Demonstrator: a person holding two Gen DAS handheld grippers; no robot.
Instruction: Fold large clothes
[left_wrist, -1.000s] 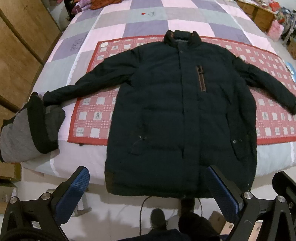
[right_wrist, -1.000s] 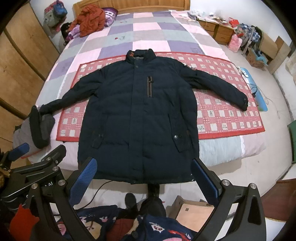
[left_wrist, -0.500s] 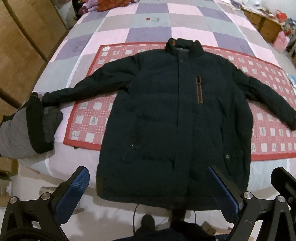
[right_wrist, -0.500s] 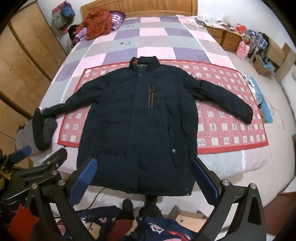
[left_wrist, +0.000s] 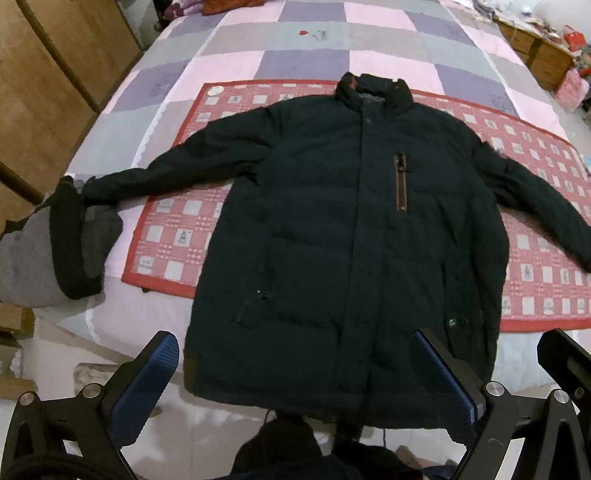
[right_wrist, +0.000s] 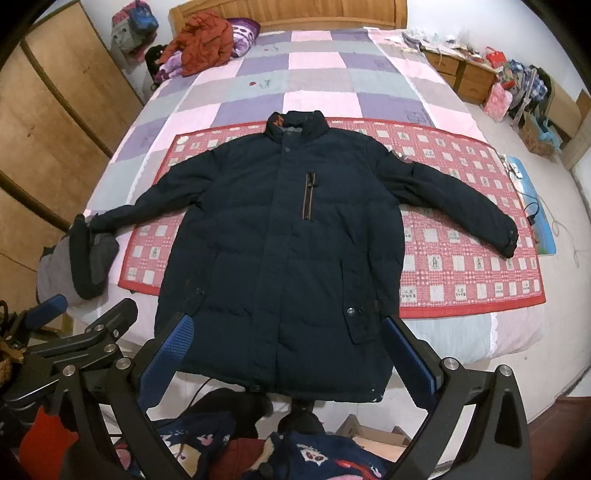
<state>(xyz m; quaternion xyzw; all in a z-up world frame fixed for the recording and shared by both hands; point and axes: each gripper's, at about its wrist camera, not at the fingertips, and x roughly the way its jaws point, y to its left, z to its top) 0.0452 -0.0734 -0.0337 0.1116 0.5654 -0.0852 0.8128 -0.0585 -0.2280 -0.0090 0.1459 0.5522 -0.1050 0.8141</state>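
Navy jacket (left_wrist: 343, 236) flat, hem overhanging bed edge (sleeves spread), left gripper (left_wrist: 299, 373), right gripper (right_wrist: 288, 354) both agape, empty.

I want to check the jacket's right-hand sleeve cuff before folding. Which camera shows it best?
The right wrist view: the whole sleeve down to its cuff lies well inside the frame on the red mat. In the left wrist view the cuff sits at the picture's edge.

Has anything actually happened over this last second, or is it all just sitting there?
Only the two grippers moved: both drew closer to the bed, so the dark jacket fills more of each view. The left gripper and right gripper are open and hold nothing. The jacket lies spread flat as before, untouched.
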